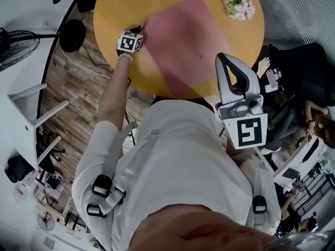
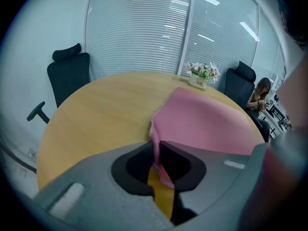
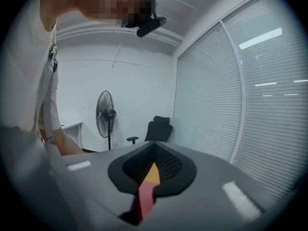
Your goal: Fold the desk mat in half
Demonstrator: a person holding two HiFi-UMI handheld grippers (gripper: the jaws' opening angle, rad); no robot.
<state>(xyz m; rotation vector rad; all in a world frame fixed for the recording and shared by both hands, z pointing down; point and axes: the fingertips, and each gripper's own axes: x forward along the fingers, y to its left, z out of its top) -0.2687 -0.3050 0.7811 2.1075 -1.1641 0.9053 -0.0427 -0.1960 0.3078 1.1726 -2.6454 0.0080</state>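
The pink desk mat [image 1: 186, 43] is lying spread on the round wooden counter [image 1: 118, 9], its near corner nearing the rim and bare wood lying open leftward. The left gripper [image 1: 140, 33] is pinching the mat's stitched edge between its fingers. The right gripper [image 1: 229, 60] is hovering well apart, fingers pressed together, empty.

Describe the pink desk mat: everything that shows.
The desk mat is a thin, pink, flexible sheet, rectangular with rounded corners and a stitched hem. It lies unfolded on the round wooden table, set at a slant to the person, its near corner at the table's rim. Most of it rests flat. At its left corner the left gripper has its jaws closed on the hem, and the pinched edge rises off the wood into them.
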